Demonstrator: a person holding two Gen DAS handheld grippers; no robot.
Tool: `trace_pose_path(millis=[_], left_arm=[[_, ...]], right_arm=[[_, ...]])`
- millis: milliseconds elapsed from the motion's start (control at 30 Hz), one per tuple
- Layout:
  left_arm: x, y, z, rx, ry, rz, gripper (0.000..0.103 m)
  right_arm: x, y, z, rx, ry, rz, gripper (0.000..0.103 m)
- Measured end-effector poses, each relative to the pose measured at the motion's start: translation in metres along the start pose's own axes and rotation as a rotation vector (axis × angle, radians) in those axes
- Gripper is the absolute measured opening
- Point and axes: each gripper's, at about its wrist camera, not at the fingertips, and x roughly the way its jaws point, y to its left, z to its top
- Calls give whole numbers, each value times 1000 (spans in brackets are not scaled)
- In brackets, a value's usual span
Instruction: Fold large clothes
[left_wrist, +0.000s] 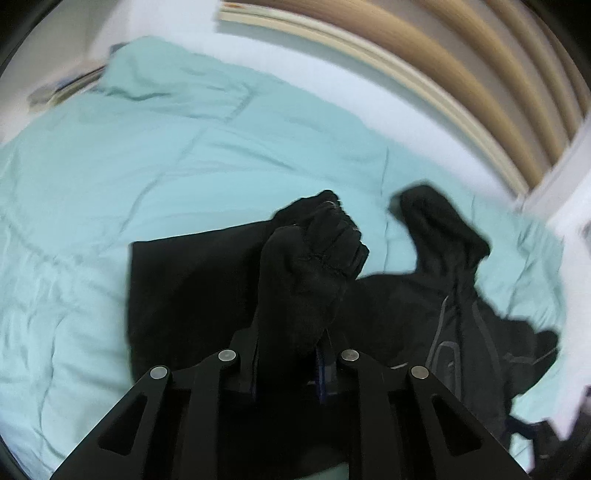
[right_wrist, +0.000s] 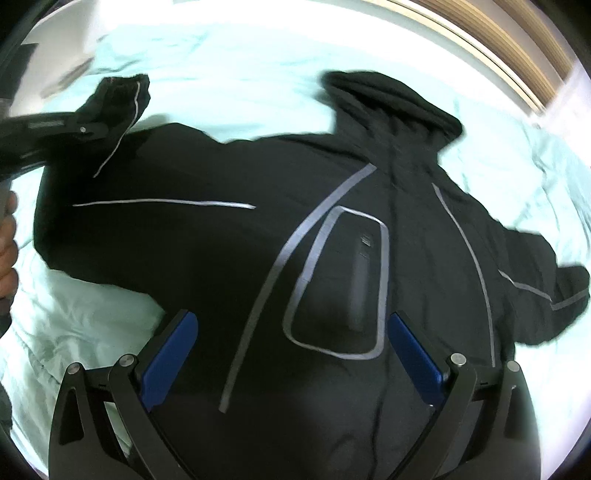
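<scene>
Clearly soft and limp, the black jacket (right_wrist: 229, 258) lies spread on the mint bed cover (right_wrist: 240, 48), its left sleeve cuff (left_wrist: 314, 240) pinched in the closed left gripper (left_wrist: 291, 365), the right gripper (right_wrist: 291, 350) hovering wide open and empty over the chest; seams and cuffs look the best holds.

jacket (right_wrist: 258, 258): matt black cloth | quilt (left_wrist: 147, 147): soft, creased cloth
</scene>
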Motion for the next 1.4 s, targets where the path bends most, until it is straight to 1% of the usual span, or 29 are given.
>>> trace_pose_path(millis=[67,133,200,233,267,367,433,500,533,567,600,633,667,700,733,800,867,900,967,1000,1033,1067,1133,1167,1200,1267,1333,1400], left_arm=[[-18,15,2,-58,-30,-9,21],[-40,36,0,-107,-70,-2,21],[-68,66,-2,-167,-116,23,21],[-77,75,-2,-187,-128,32,21],[-88,93,-5,-222,-144,50,21],[-105,142,-15,-310,-153,104,22],[-104,176,-25,-368,-130,97,23],[-97,201,-36,-422,-93,88,29],[-93,207,-40,-439,-77,88,31],[-88,217,-46,-469,-62,85,38],[-85,225,-53,-498,-55,85,48],[-83,230,-58,-528,-51,78,53],[-82,235,-64,-556,-52,62,63],[-81,241,-71,-599,-63,32,67],[-79,246,-77,-632,-75,3,69],[-75,255,-84,-687,-90,-51,74],[-69,261,-89,-723,-98,-84,78],[-63,264,-90,-739,-92,-90,78],[-49,271,-89,-752,-78,-84,78],[-42,275,-90,-765,-63,-60,78],[-33,278,-89,-778,-57,-53,78],[-28,279,-90,-784,-62,-58,78],[-23,279,-91,-782,-81,-38,65],[-22,275,-89,-760,-79,-3,47],[-24,273,-89,-742,-84,12,33],[-34,261,-85,-679,-113,25,27],[-45,251,-85,-652,-128,30,25],[-58,239,-84,-614,-145,46,24]], right_arm=[[1,11,3,-23,-10,29,103],[3,24,6,-47,-18,64,103],[5,37,11,-77,-26,80,103],[6,41,12,-86,-30,82,103],[7,47,14,-101,-33,82,103],[11,62,18,-130,-33,97,103],[14,71,19,-145,-24,104,103],[18,78,17,-160,-13,114,103],[19,82,16,-168,-7,120,103],[21,86,15,-180,-3,123,103],[21,89,15,-192,-2,123,103],[22,92,15,-201,-3,122,103],[22,94,17,-211,-6,120,103],[23,95,21,-217,-11,120,103],[23,96,23,-218,-15,122,103],[25,99,35,-213,-35,136,103],[29,102,46,-201,-42,159,103],[33,104,52,-188,-39,172,103],[44,108,60,-158,-34,203,103],[51,111,64,-140,-25,213,101],[59,114,66,-129,-20,223,97],[66,117,66,-125,-11,242,87],[86,125,64,-124,27,269,85],[98,130,61,-124,48,264,84],[104,134,57,-130,56,253,84],[114,143,49,-170,42,221,85],[124,150,48,-206,68,208,87],[130,151,54,-228,108,220,90]])
